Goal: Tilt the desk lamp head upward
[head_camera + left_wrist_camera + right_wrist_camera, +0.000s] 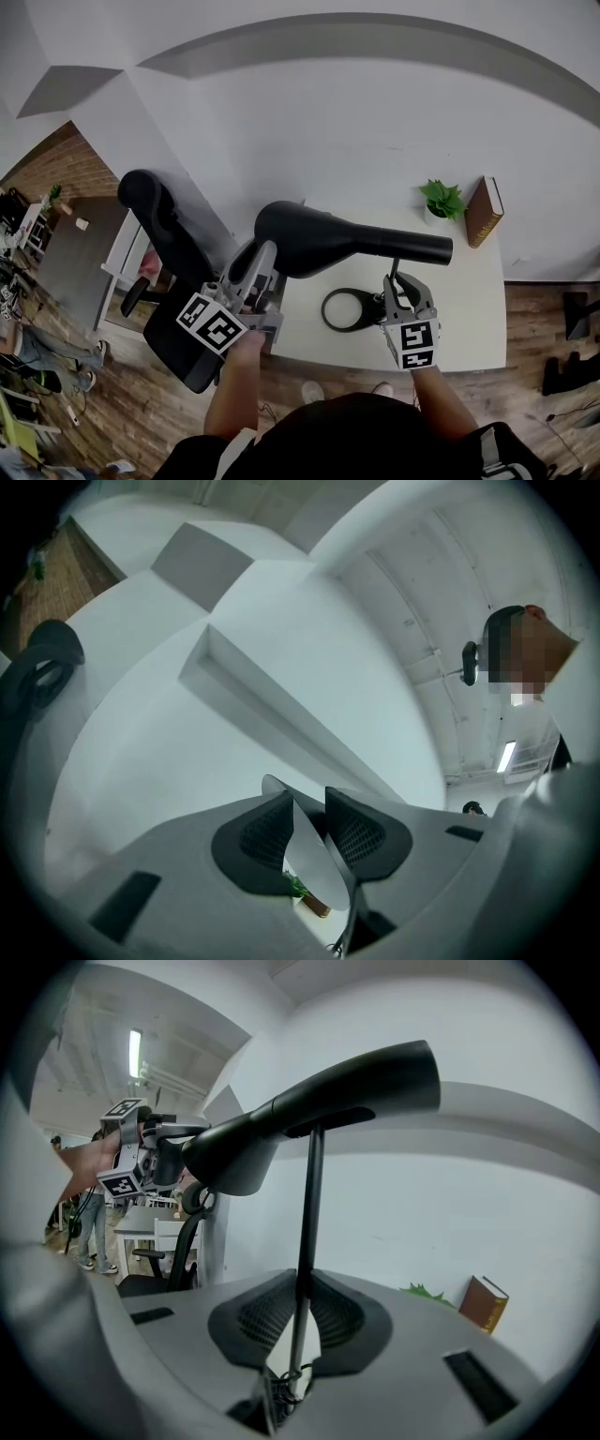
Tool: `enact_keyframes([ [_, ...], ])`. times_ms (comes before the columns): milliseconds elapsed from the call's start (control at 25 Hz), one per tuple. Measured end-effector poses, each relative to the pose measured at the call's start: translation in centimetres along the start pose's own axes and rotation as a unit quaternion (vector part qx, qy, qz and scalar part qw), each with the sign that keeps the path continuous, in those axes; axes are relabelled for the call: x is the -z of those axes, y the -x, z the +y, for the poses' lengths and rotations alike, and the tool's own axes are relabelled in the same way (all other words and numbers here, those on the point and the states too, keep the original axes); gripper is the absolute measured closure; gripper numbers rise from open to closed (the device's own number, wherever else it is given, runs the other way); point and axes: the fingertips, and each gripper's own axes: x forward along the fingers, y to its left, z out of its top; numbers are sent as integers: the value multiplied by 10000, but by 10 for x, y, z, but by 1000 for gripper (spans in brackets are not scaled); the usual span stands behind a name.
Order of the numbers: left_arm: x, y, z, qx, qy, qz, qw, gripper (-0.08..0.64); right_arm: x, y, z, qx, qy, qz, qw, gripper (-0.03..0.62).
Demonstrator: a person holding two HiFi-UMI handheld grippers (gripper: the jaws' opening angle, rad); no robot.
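At the near side of the desk (478,319): lamp head (319,239) taken at its rim, stem (309,1204) braced.

We have the left gripper (309,829) at the wide end of the lamp head, its fingers (265,834) pinching the thin rim of the shade. The head stands on the slim stem above the ring base (352,309), which rests on the desk. The fingers (342,1321) of the right gripper (302,1314) are pressed on the stem, low down near the base. We judge the shade to be a light, stiff shell with a smooth and possibly slippery skin. The rim offers good leverage about the joint where the stem meets the head. We judge the stem thin enough to flex or to tip the lamp, so a low brace suits it. Joint friction cannot be read, so we advise a slow lift.
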Motion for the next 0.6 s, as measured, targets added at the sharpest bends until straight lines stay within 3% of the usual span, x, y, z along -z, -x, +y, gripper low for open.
enact_keyframes([
  [600, -42, -21, -34, 65, -1226, 33, 9924, 459, 0, -1, 0, 32, 47, -9, 10000, 555],
])
